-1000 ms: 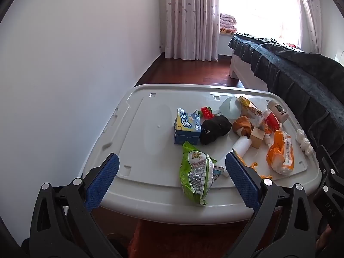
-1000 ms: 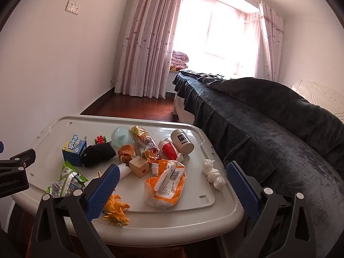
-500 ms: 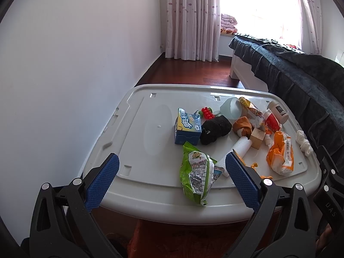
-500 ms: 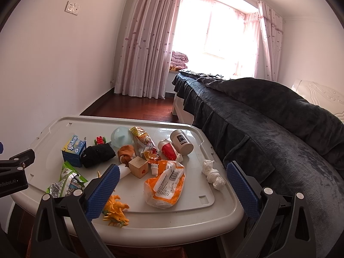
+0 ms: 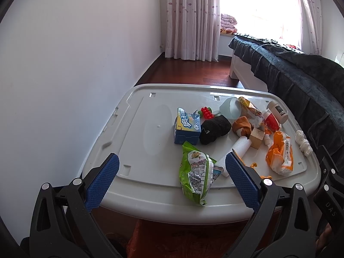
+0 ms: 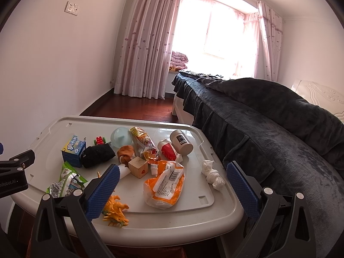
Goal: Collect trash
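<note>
A grey lid-like table top (image 5: 137,142) (image 6: 189,212) holds mixed items. A green snack bag (image 5: 196,176) (image 6: 64,180) lies at its near edge. An orange bag (image 5: 280,154) (image 6: 165,183), a crumpled white tissue (image 5: 303,143) (image 6: 211,174) and a yellow-red wrapper (image 6: 144,143) lie to the right. My left gripper (image 5: 172,182) is open and empty, just short of the green bag. My right gripper (image 6: 172,191) is open and empty, near the orange bag.
Also on the top: a blue box (image 5: 186,126), a black sock roll (image 5: 215,129), a wooden cube (image 6: 138,167), a red can (image 6: 168,150), a beige jar (image 6: 181,142), an orange toy dinosaur (image 6: 116,209). A white wall stands left, a dark-covered bed (image 6: 268,129) right.
Both views have crept very slightly toward the table. Nothing was gripped or moved on it.
</note>
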### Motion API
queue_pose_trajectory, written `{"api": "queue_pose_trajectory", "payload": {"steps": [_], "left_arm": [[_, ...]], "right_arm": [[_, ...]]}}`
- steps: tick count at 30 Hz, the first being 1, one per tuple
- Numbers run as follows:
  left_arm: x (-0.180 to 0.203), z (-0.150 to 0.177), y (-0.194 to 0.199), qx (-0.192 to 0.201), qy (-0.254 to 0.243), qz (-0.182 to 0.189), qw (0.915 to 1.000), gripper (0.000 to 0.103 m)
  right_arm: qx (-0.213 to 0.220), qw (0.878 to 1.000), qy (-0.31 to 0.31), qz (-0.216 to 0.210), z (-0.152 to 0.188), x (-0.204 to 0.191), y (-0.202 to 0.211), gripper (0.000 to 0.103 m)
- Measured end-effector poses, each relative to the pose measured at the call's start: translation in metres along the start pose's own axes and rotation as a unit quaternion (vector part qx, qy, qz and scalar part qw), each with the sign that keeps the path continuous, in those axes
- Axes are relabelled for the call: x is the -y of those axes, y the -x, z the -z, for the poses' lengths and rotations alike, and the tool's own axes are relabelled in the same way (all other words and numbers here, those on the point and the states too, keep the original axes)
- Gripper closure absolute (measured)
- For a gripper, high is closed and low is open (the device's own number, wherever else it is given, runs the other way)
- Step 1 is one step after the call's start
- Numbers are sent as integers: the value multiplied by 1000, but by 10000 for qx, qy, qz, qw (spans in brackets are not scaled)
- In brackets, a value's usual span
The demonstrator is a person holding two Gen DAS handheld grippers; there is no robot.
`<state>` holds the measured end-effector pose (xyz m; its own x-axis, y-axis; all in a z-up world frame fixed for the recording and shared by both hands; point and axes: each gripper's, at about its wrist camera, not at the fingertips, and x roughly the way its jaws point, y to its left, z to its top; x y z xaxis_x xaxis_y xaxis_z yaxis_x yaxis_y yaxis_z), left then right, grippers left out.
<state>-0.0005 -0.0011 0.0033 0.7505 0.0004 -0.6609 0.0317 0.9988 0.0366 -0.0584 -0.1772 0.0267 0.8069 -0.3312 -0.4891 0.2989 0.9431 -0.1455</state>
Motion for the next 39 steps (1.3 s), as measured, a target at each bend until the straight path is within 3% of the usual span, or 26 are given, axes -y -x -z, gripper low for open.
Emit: {"api": "queue_pose_trajectory", "payload": {"steps": [20, 26, 27, 28, 30, 32, 33, 37, 39], "left_arm": [[0, 1, -2, -133, 54, 41, 9999, 6], [-9, 24, -24, -121, -120, 246, 9996, 6], [-7, 30, -31, -245, -101, 277, 9993, 6], [-9, 34, -38, -370, -412, 35, 9985, 6], [1, 41, -51, -650, -541, 77, 9964, 7], [6, 50, -59, -1471, -753, 163, 9861, 8], [7, 52, -66, -1674, -1010, 9, 9807, 8], [14, 47, -91, -1601, -861, 313, 9828, 10], [18, 46, -103, -1545, -640, 599, 9841, 25]], "right_arm": [[45, 10000, -6, 70, -3, 5, 3, 5], [22, 9998, -145, 157, 0, 18, 1, 5], [4, 9997, -176, 149, 0, 20, 1, 5], [-24, 9997, -207, 126, 0, 21, 0, 5], [-39, 9997, -215, 111, 1, 22, -1, 5], [-33, 9997, -200, 118, 1, 22, 0, 5], [-23, 9997, -187, 129, 2, 23, 0, 5], [0, 9996, -223, 157, 3, 28, 1, 5], [-30, 9995, -265, 153, 4, 31, -1, 5]]}}
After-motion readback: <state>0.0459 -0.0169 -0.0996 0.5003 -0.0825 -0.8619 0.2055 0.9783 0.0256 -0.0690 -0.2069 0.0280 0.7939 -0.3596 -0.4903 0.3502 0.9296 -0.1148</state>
